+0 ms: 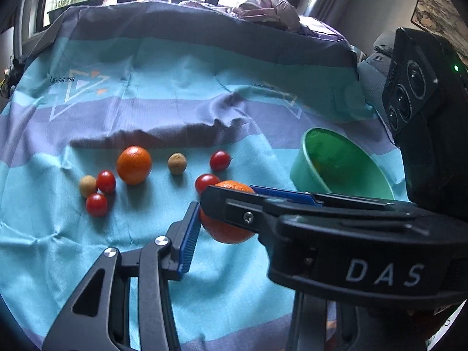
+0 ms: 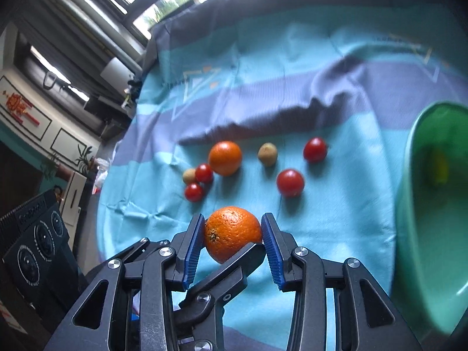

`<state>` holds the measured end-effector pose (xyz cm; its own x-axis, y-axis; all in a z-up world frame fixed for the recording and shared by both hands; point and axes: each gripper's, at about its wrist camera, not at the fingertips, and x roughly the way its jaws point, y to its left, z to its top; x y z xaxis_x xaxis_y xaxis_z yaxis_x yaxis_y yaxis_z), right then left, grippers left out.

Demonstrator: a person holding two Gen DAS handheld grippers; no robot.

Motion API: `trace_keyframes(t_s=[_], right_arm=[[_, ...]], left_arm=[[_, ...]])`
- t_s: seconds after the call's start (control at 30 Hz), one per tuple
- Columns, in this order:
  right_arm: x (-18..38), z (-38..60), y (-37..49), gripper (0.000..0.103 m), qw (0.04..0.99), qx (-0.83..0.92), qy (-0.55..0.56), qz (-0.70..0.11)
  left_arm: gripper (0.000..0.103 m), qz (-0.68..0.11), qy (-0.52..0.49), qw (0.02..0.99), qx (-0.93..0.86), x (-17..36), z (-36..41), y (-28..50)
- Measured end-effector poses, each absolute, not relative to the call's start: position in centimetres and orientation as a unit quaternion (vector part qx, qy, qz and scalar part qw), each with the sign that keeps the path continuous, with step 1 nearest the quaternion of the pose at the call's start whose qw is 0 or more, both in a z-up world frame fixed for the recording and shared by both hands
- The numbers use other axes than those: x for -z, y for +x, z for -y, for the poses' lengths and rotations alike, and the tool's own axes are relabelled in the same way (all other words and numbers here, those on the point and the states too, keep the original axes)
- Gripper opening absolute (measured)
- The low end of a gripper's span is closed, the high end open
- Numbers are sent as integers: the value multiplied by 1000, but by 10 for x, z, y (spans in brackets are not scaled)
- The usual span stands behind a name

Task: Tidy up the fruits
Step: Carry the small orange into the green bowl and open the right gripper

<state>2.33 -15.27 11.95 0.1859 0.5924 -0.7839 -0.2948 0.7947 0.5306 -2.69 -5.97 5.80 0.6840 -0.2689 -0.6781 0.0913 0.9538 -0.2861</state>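
A left tool (image 1: 201, 204) and a right tool (image 2: 232, 231) both clamp one orange (image 2: 232, 238), held just above the striped cloth (image 1: 146, 248). The step in hand looks like carrying it to the green bowl (image 2: 433, 204) at right. Loose fruit, a second orange (image 2: 225, 158) and tomatoes (image 2: 290, 182), lies beyond; the path rightward is open cloth up to the bowl's tilted rim, which the carry must clear.

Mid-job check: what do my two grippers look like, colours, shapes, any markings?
The left gripper and right gripper match: black hinged link frames with triangular cut-outs, silver round bolts and ribbed blue pads lining the jaws. The right one's body bears white letters DAS. Each carries a black box with three round lenses; the right one's shows a green light.
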Motion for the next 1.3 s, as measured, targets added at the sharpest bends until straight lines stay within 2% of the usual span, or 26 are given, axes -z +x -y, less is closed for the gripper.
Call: trace_keyframes(t_s=[0.3,0.57,1.3], right_arm=[[-152,201,27,43,796,-273,145,-520],[-159,250,32,43,817,-229,172,-499],[-130,334,44,43,814,-150,213,-519]], left_arm=[[42,-354,-60,924,129,-90,110,-19],[42,-349,-43,921,169,-96,154,1],[42,-393,-22,891,225,-73,233,42]])
